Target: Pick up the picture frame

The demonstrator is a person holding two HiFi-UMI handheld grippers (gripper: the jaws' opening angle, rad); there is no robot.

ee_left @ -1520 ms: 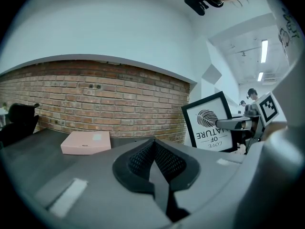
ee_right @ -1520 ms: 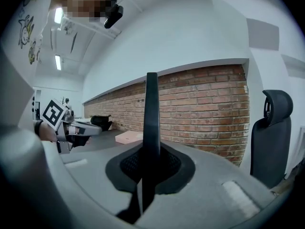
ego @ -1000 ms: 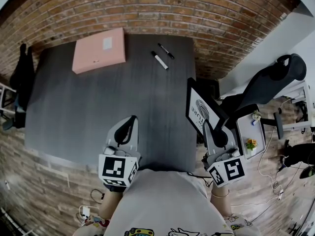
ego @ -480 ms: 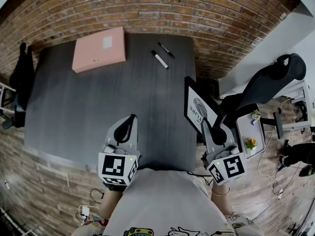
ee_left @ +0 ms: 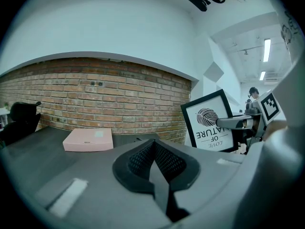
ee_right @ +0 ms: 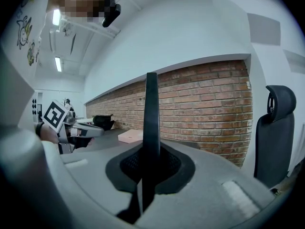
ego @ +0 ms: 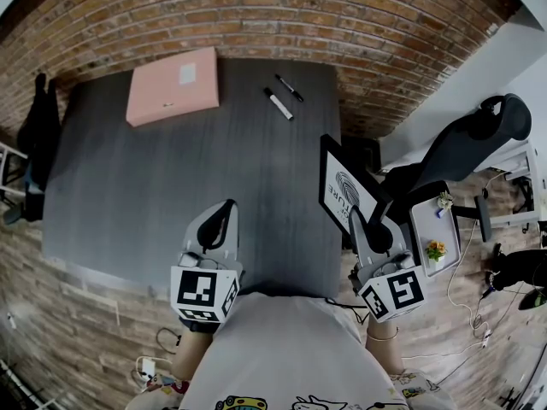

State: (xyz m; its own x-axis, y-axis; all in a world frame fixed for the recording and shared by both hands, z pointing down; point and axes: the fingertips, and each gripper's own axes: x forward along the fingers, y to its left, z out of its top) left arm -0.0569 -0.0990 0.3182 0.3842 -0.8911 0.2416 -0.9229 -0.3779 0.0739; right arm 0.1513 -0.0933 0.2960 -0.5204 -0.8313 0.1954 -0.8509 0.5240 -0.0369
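The right gripper [ego: 369, 229] has its jaws closed tight on the picture frame [ego: 346, 190], gripping it by one edge. In the right gripper view that edge shows as a thin black strip [ee_right: 151, 118] rising straight up from between the jaws of the gripper [ee_right: 145, 168]. The frame stands upright in the air at the right edge of the dark table [ego: 154, 186], partly over that edge. Its white print with a dark swirl and some words faces the person's left. The left gripper view shows the frame [ee_left: 209, 123] at its right side, with the right gripper [ee_left: 238, 123] clamped on its side. The left gripper [ego: 220, 220] hangs over the near part of the table. Its jaws are fully together with nothing between them, as the left gripper view [ee_left: 155, 163] shows. At the far left corner of the table lies a flat pink box [ego: 172, 86]. Two markers [ego: 277, 104] lie near the far edge, to the right of the box. A black office chair [ego: 470, 148] stands to the right of the table, and a brick wall [ego: 256, 15] runs behind the table.
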